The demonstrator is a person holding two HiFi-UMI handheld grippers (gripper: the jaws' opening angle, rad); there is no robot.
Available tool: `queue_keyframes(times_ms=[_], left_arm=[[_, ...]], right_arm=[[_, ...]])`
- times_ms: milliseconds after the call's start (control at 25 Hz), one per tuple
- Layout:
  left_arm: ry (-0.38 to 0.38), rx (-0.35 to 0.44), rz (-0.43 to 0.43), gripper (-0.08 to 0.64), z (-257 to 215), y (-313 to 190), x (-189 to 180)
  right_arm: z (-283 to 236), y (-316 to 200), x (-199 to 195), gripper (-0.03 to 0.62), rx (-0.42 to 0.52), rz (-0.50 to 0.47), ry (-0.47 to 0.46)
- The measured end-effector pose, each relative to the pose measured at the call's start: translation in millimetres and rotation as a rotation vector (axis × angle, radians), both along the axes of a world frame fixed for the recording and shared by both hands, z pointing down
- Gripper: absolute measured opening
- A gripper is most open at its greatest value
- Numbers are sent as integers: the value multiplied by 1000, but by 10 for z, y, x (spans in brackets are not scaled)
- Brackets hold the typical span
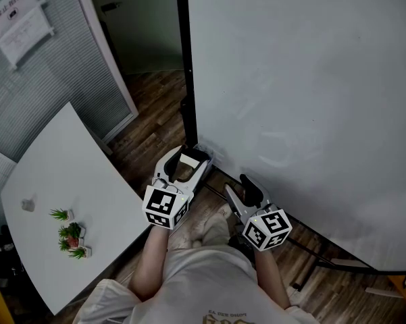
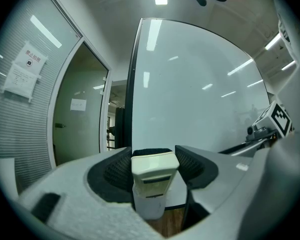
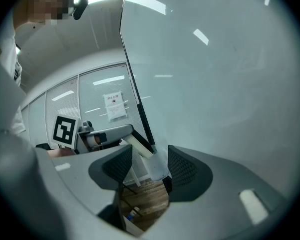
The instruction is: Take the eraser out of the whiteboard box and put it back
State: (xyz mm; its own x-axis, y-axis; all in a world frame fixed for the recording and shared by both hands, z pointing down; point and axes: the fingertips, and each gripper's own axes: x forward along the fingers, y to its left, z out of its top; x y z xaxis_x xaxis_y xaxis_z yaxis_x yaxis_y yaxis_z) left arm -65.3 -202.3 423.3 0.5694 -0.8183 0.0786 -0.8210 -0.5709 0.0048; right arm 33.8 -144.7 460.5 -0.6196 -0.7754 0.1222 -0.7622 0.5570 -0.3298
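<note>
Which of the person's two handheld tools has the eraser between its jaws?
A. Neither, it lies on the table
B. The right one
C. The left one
C: the cream eraser sits clamped between the jaws of the left gripper, while the jaws of the right gripper stand apart and hold nothing.

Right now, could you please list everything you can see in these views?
cream rectangular eraser: one, cream, clamped in the left tool.
translucent plastic box: one, whitish, just beneath the eraser.
large whiteboard: one, white with black frame, right side.
flat white table: one, white, left side.
small potted plants: three, green, on the table.
paper notice: one, white, upper left of the head view.
wooden plank floor: one, brown, below everything.
left tool: one, grey, shut on the eraser.
right tool: one, grey, open and empty.
</note>
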Motion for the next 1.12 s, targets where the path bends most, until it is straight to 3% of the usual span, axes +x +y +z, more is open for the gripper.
queue_keyframes(times_ms=[1120], left_arm=[[-15, -68, 27, 270, 305, -158, 57]], right_arm=[[71, -92, -44, 225, -29, -8, -2]])
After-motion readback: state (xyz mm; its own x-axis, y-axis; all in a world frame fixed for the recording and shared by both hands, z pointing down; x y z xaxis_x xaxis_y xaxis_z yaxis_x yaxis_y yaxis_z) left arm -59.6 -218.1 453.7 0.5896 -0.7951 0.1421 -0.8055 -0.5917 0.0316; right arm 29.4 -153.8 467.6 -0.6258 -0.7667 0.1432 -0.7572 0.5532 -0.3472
